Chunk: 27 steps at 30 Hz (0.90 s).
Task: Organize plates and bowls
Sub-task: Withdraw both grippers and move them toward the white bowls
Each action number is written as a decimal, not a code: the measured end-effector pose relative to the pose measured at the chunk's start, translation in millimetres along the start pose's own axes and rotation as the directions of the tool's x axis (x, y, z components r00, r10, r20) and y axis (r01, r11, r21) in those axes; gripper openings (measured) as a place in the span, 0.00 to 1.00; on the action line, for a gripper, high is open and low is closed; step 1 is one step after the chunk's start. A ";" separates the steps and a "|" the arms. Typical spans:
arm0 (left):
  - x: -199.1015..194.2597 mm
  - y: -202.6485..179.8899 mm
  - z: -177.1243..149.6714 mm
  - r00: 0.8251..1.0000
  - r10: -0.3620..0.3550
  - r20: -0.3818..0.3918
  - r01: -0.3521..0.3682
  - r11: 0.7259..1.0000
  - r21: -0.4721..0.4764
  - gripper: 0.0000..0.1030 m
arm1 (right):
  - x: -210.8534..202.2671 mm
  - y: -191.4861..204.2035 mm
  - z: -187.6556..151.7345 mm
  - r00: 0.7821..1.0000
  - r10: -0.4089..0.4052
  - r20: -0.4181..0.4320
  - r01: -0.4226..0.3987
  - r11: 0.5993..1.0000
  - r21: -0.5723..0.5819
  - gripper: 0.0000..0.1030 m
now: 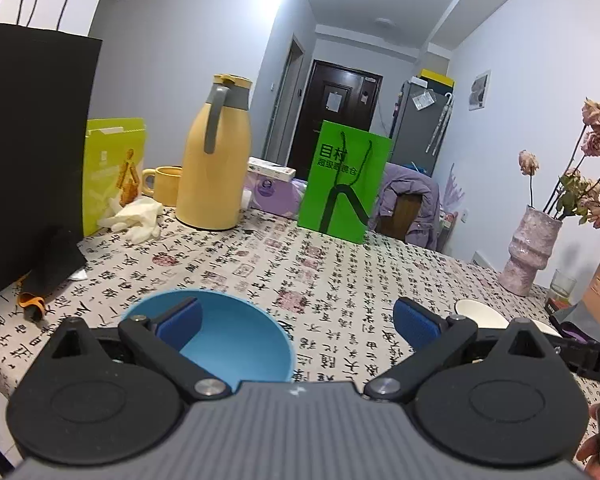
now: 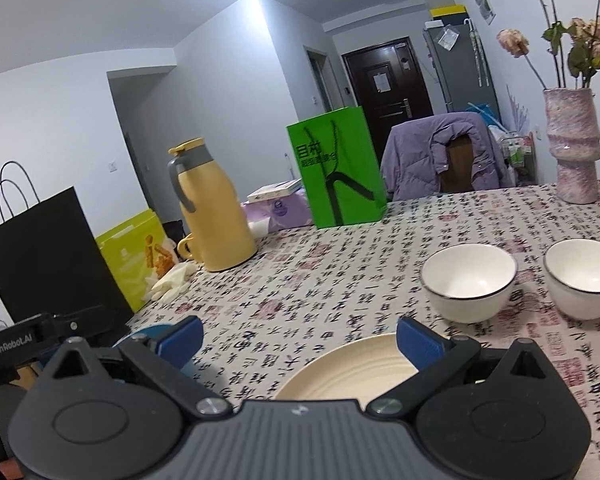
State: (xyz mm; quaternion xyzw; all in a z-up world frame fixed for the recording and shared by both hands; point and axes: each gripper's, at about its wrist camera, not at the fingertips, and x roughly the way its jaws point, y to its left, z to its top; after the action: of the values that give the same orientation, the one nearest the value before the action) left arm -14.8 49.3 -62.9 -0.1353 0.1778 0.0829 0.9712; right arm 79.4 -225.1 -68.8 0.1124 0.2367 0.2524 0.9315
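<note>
Blue bowl (image 1: 236,336) sits on the tablecloth (image 1: 340,280), near side of the yellow flask (image 1: 214,160), under the left gripper (image 1: 296,320); jaws spread wide, holding nothing. Right gripper (image 2: 300,340) likewise spread and empty above a cream plate (image 2: 348,372). Two white bowls (image 2: 468,280) (image 2: 584,280) stand side by side just beyond the plate.

A blue bowl (image 1: 236,336) is sitting upright on the tablecloth, low beneath my left fingers, its near rim partly hidden behind the left pad. A cream ribbed plate (image 2: 348,372) is lying flat just under my right fingers. Beyond them, two white bowls with thin dark rims, one (image 2: 469,282) beside the other (image 2: 584,283), are standing upright, apart.
</note>
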 end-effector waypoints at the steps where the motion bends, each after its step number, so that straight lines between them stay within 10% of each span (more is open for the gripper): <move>1: 1.2 -1.4 -0.1 1.000 -0.004 -0.003 0.004 1.000 -0.001 1.00 | -1.4 -3.5 1.0 1.000 -0.002 0.005 0.002 1.000 0.002 1.00; 27: 71.0 -64.7 18.3 0.996 -0.064 -0.070 0.063 0.998 -0.026 1.00 | 15.8 -68.1 70.1 0.998 -0.063 0.011 0.064 0.996 -0.068 1.00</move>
State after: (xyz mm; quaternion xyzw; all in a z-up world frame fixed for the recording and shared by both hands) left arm 70.1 1.2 -57.5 -0.1550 0.2064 0.0492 0.9648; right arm 154.7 -280.8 -36.9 0.0739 0.2271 0.2301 0.9434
